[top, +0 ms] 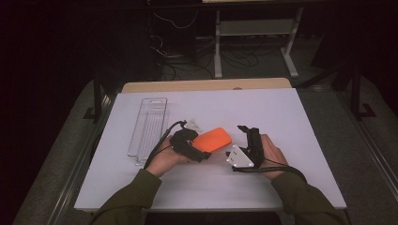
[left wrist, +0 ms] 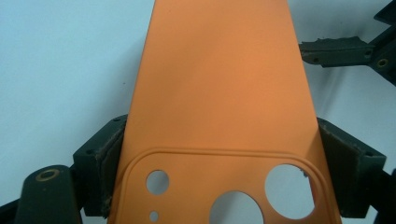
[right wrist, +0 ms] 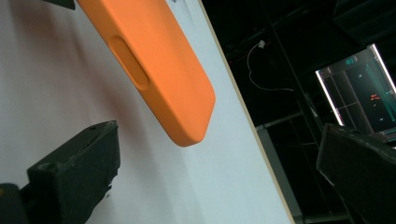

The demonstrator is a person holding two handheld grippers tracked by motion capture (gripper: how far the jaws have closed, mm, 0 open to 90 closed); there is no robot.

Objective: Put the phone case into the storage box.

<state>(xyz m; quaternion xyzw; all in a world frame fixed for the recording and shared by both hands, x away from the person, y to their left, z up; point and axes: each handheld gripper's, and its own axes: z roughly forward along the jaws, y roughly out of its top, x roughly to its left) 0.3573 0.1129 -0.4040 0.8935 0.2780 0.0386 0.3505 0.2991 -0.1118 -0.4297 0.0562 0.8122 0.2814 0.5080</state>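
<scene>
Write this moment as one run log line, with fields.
left gripper: shut on orange phone case | right gripper: open, beside the case's free end | clear tray: on table, left

Person: both forearms in olive-green long fabric sleeves [top: 133,194], cuffs at wrists. Left black plastic two-jaw gripper [top: 202,154]: matte black body, thin black cable [top: 158,143] looping off the back. Jaws w/ worn dark-grey pads [left wrist: 108,161], edges frayed; brass-coloured screw insert [left wrist: 47,175] on linkage, small screws in jaw blocks. Right black plastic two-jaw gripper [top: 245,130]: white-grey three-cornered plate [top: 239,157] w/ dark screw dots, black cable over the wrist.
</scene>
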